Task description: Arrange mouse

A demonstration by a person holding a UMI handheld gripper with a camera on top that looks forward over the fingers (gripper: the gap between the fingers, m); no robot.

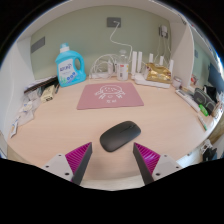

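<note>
A black computer mouse (120, 135) lies on the light wooden table (60, 125), just ahead of my fingers and slightly between their tips. A pink mouse mat (110, 95) lies flat on the table beyond the mouse, nearer the back. My gripper (112, 155) is open and empty. Its magenta pads (80, 157) stand wide apart, one at each side, with a gap between them and the mouse.
A blue detergent bottle (69, 66) stands at the back left. A white wire rack (103, 68) and a tray of small items (157, 74) stand along the back wall. Clutter lines the table's left edge (25, 115) and right edge (205, 100).
</note>
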